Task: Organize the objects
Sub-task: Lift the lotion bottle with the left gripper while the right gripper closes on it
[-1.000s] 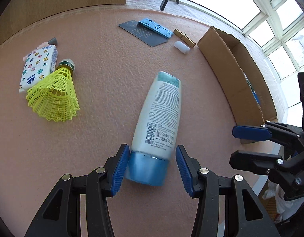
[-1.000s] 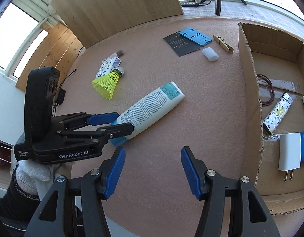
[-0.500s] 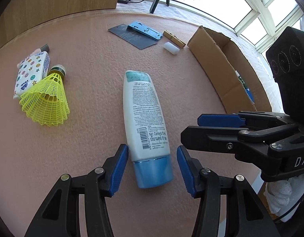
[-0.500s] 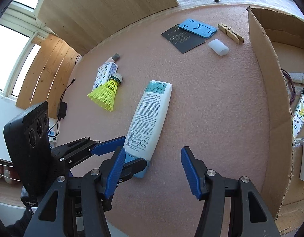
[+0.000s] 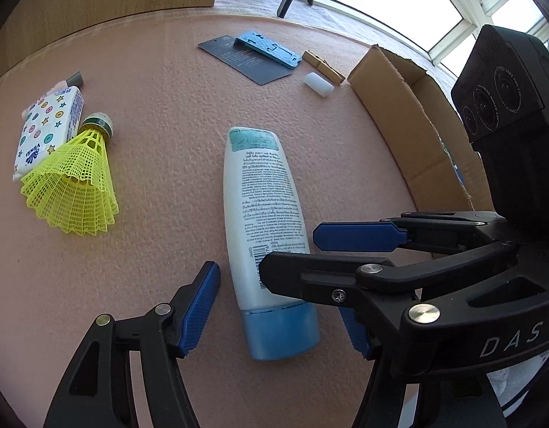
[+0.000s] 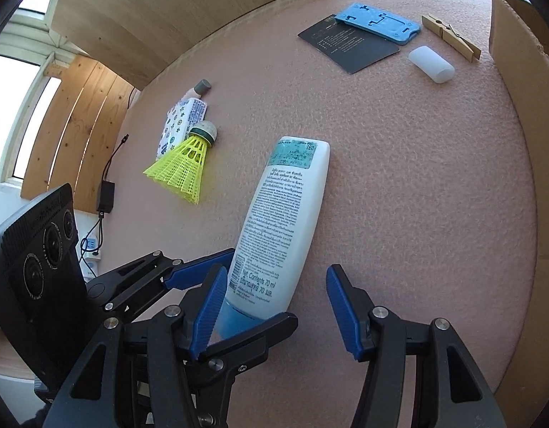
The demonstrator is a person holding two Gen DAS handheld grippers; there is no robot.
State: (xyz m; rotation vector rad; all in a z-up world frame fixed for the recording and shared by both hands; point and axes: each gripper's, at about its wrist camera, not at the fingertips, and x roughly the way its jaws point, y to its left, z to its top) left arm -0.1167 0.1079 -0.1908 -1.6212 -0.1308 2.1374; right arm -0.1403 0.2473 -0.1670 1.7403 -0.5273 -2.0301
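Note:
A white lotion bottle [image 5: 263,210] with a blue cap lies flat on the pink mat, cap end towards me. My left gripper [image 5: 278,299] straddles the cap; its jaws are opening and a gap shows beside each pad. My right gripper [image 5: 288,253] reaches in from the right and crosses above the bottle's lower body. In the right wrist view the same bottle [image 6: 285,221] lies between the closing jaws of my right gripper [image 6: 274,310]. The left pad is close to the bottle and the right pad well clear. The left gripper [image 6: 262,285] comes in from the lower left.
A yellow shuttlecock [image 5: 75,192], a patterned tissue pack [image 5: 48,125] and a grey-capped tube [image 5: 75,78] lie at the left. A black card [image 5: 239,59], blue holder [image 5: 265,48], clothespin [image 5: 324,66] and white cylinder [image 5: 319,83] lie far back. A cardboard box [image 5: 410,125] stands on the right.
The left jaws have spread away from the cap. The right gripper has come in lower and leftward until its fingers span the bottle. The bottle swung from leaning right to nearly straight.

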